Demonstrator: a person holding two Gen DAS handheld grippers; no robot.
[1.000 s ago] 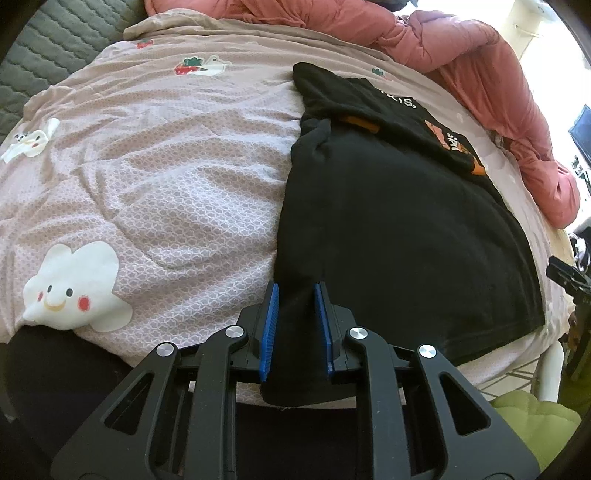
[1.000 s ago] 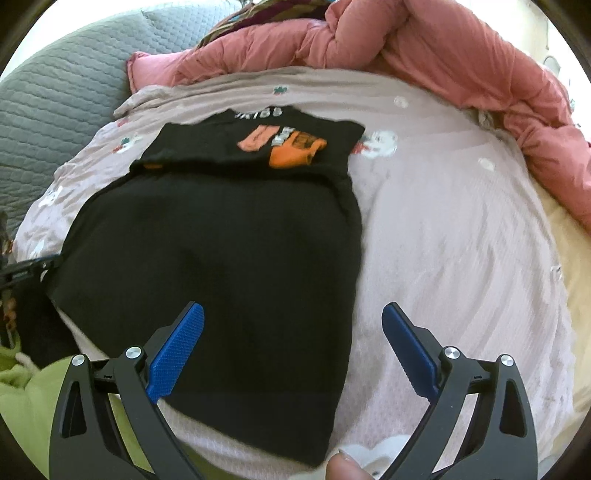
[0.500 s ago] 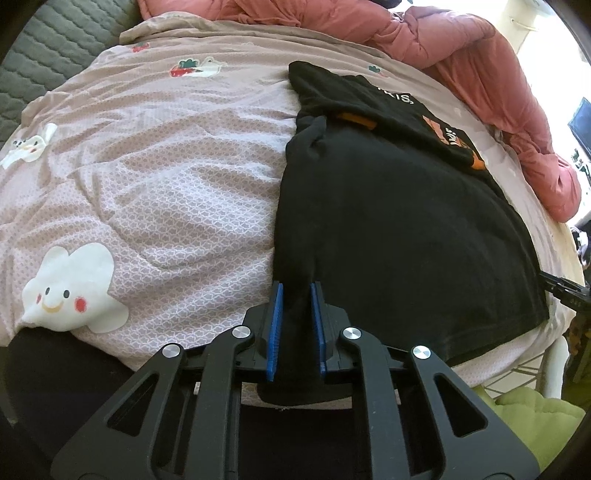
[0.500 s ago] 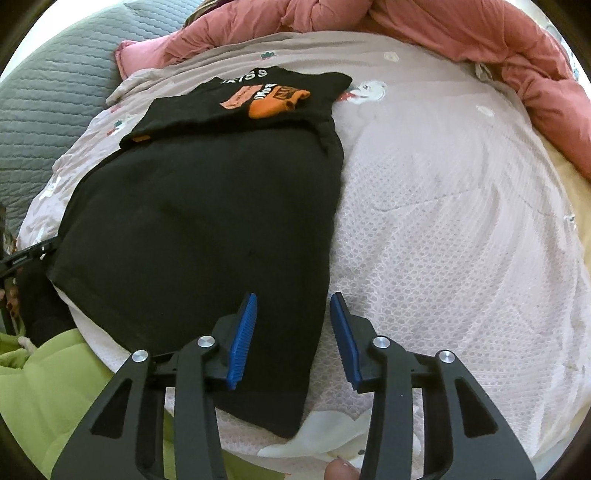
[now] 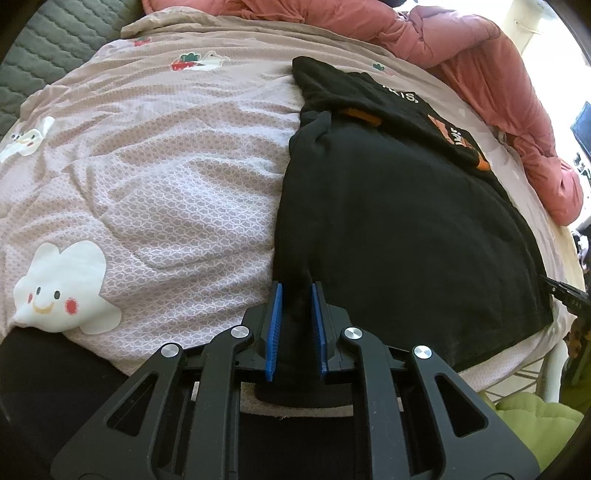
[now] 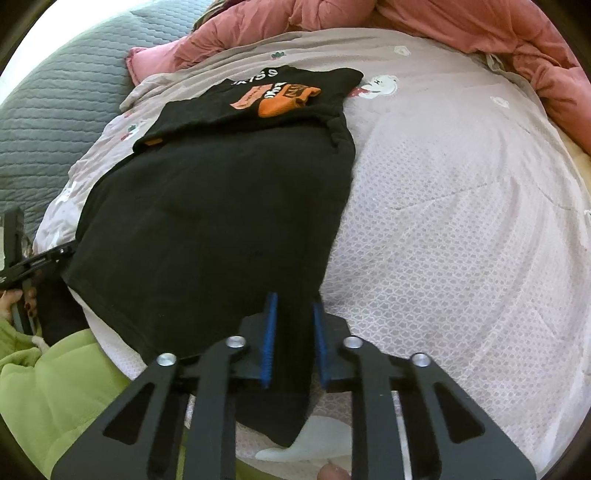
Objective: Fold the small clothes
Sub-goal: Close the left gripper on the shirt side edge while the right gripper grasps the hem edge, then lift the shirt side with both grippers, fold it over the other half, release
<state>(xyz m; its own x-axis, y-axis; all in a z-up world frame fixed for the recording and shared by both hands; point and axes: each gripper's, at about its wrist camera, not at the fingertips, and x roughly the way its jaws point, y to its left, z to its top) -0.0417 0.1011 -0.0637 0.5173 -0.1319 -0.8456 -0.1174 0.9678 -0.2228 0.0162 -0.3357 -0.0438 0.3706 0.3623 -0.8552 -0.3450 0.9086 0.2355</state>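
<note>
A black T-shirt (image 5: 399,229) (image 6: 221,206) lies spread on a pink patterned bed cover (image 5: 166,177) (image 6: 461,221). Its far part is folded back and shows an orange print (image 6: 280,99) and white letters. My left gripper (image 5: 294,291) is shut on the shirt's near left corner, black cloth pinched between the blue pads. My right gripper (image 6: 293,301) is shut on the near right corner, cloth bunched between its blue pads. In the right wrist view the left gripper's tip (image 6: 44,254) shows at the shirt's left hem.
A pink quilt (image 5: 480,66) (image 6: 461,33) is heaped along the far side and right edge of the bed. A grey quilted headboard (image 6: 51,122) stands at the left. A person's green sleeve (image 6: 55,387) lies at the near bed edge.
My right gripper came down over the shirt's near right corner and its jaws went from wide apart to shut on the cloth. The left gripper kept still, gripping its corner.
</note>
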